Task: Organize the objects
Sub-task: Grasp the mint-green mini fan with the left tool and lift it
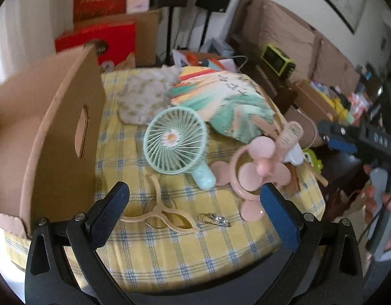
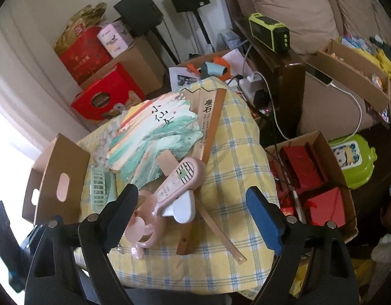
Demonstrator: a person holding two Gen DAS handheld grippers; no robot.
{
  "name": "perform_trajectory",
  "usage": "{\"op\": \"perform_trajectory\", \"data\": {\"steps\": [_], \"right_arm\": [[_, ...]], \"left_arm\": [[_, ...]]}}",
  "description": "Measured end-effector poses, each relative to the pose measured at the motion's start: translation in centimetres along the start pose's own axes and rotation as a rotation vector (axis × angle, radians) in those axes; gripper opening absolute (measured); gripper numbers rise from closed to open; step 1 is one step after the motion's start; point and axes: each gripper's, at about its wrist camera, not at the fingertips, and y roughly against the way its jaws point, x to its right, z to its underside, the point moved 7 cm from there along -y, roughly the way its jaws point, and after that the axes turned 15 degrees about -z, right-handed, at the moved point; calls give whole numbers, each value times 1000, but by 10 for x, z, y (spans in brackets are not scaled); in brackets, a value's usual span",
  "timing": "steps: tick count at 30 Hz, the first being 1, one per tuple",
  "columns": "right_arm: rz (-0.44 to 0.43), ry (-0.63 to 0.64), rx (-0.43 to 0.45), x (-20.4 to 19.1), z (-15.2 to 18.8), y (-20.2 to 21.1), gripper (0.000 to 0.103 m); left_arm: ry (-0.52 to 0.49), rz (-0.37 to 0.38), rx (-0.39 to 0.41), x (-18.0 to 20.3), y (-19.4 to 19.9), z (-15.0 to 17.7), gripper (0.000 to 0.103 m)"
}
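Nearest the left wrist camera, the left claw (image 1: 194,211) stands with its two blue-padded fingers (image 1: 279,218) wide apart and nothing between them, above a worktop covered by a yellow cloth with blue checks (image 1: 170,251). Just beyond the fingertips lie a beige looped plastic hanger (image 1: 157,213) and a small metal clip (image 1: 215,219), side by side on the cloth. Farther back stands a mint-green handheld fan with a daisy at its hub (image 1: 175,139); to its right is a pink fan with soft round blades (image 1: 259,170), its blades overlapping a pink handle piece with a slotted grille (image 1: 288,134). An open brown cardboard box with an oval hand slot (image 1: 63,137) occupies the left edge of the worktop. A painted folding paper fan in green, white and orange (image 1: 226,101) lies spread at the rear.

In the right wrist view, the right claw (image 2: 190,218) is likewise apart and holds nothing; the pink handle piece (image 2: 177,180) and the pink fan (image 2: 144,228) lie below and between its fingers, with no pad seen pressing on them. Wooden ribs (image 2: 210,122) of the paper fan (image 2: 155,137) run alongside.
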Motion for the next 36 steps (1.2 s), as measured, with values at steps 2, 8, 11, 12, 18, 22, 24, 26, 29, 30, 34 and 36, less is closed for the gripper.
{"op": "perform_trajectory", "data": {"steps": [2, 8, 11, 12, 18, 22, 24, 26, 29, 30, 34, 36], "right_arm": [[-9, -2, -7, -1, -1, -4, 89], [-27, 24, 3, -17, -5, -5, 89], [-61, 62, -4, -39, -10, -8, 89], [-74, 75, -11, -47, -12, -10, 89], [-174, 153, -125, -92, -16, -52, 69], [-204, 152, -238, -100, -9, -93, 55], [-231, 148, -281, -103, -4, -108, 55], [-247, 158, -301, -107, -1, -117, 55], [-286, 168, -310, -114, -2, -123, 55], [-293, 170, -314, -115, -3, -125, 55], [-308, 154, -363, -115, 0, -145, 55], [-313, 135, -383, -113, 2, -154, 55]], "left_arm": [[13, 11, -12, 0, -4, -2, 102], [5, -24, -10, 3, -17, -11, 102], [19, -21, -35, 5, -31, -14, 102], [27, -23, -38, 6, -34, -15, 102], [68, 6, -47, 3, -46, -14, 102], [86, 17, -56, 0, -51, -16, 102], [91, 23, -62, -1, -55, -16, 102], [94, 28, -69, -2, -59, -15, 102], [102, 43, -82, -3, -64, -14, 102], [105, 51, -86, -4, -65, -14, 102], [124, 69, -108, -7, -72, -12, 102], [137, 84, -113, -9, -73, -12, 102]]}}
